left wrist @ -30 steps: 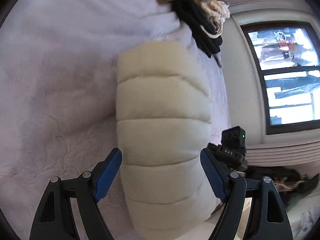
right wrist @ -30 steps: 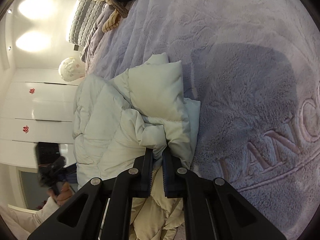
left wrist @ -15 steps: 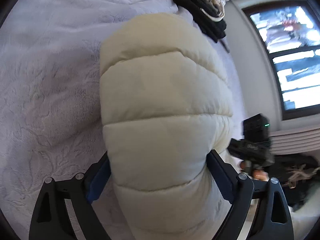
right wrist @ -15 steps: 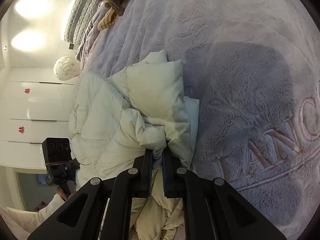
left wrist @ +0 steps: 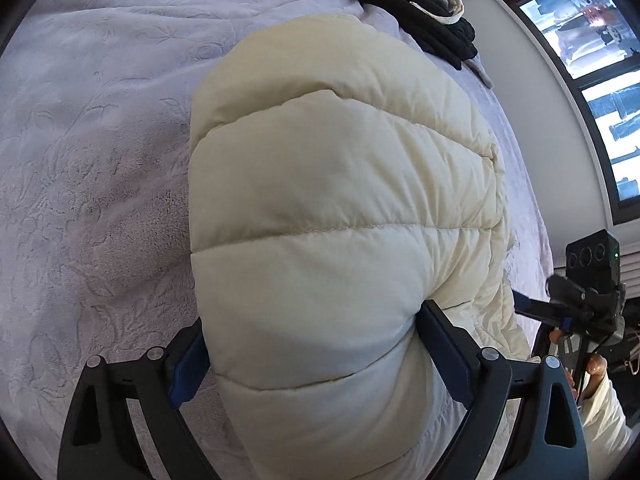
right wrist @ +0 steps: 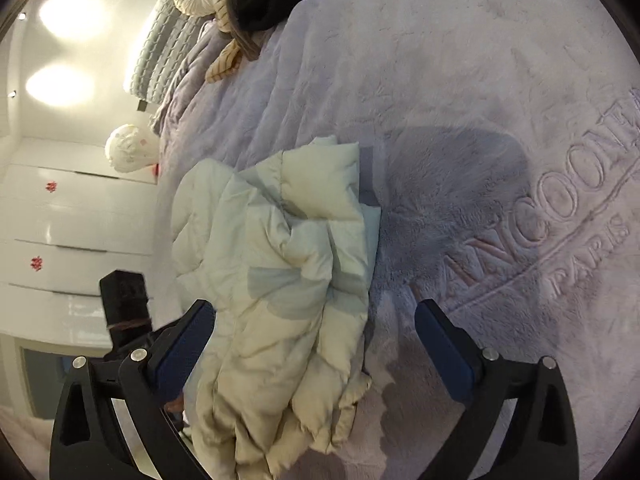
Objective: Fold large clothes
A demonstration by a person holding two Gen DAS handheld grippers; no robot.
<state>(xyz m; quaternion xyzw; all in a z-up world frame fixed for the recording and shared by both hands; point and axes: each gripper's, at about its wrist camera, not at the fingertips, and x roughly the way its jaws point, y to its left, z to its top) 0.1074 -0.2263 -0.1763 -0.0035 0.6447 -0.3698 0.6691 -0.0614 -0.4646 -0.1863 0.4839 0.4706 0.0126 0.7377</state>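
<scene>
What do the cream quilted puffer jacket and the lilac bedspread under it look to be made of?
Cream quilted puffer jacket: thin, smooth woven shell, likely nylon or polyester, with a faint sheen; stitched channels bulge, suggesting down or fibre fill. Lilac bedspread: plush, matte fleece-like pile with embossed lettering and a leafy pattern pressed in.

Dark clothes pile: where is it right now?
In the left wrist view the dark clothes pile lies at the top edge on the lilac blanket, just beyond the cream puffer jacket.

A home bedroom: a wide bed under a plush lilac embossed blanket [right wrist: 460,128], a tufted grey headboard [right wrist: 160,46], glossy white wardrobe doors [right wrist: 60,232], and a dark-framed window [left wrist: 592,72].
</scene>
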